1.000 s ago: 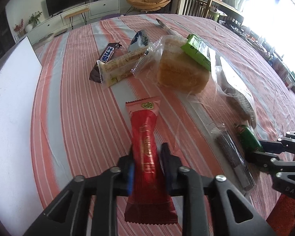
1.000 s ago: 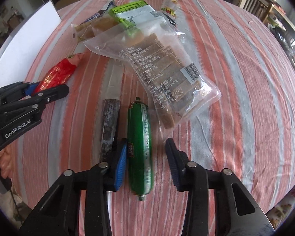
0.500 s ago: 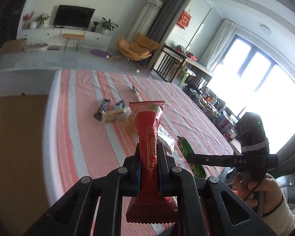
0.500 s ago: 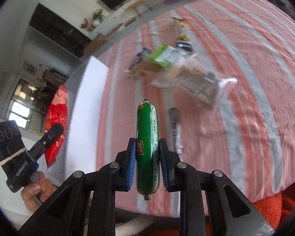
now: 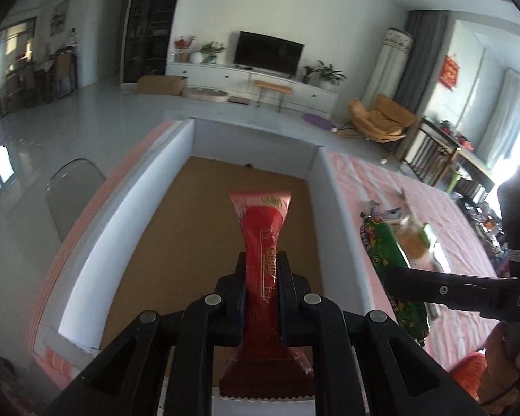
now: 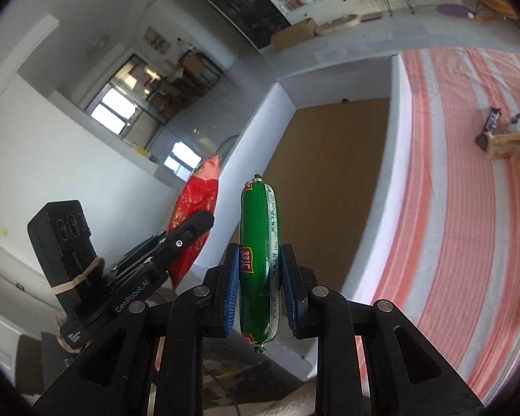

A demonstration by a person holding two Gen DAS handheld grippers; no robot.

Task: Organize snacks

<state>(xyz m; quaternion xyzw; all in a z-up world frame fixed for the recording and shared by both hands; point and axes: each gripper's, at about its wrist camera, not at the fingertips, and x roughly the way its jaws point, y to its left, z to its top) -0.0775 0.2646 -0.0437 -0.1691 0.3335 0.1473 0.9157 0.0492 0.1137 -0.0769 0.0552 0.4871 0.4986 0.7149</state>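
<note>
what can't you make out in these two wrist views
- Near end of the box floor: left wrist view, hidden by the left gripper and its red snack pack.
- Snacks left on the striped cloth: right wrist view, too small and blurred at the edge.
- Green sausage label: too small to read.

The red snack packet (image 5: 263,242) is glossy plastic film with a crimped, saw-tooth end. The green sausage (image 6: 260,242) has a smooth, shiny plastic skin, pinched at its tips. The box (image 5: 339,222) has matt white walls and a brown, dull cardboard floor. The tablecloth (image 6: 468,208) on the right is woven cloth, matt, with red and pale stripes. The right gripper (image 6: 260,287) is matt black plastic with small metal pins; its pads (image 6: 232,287) are blue and ribbed.
</note>
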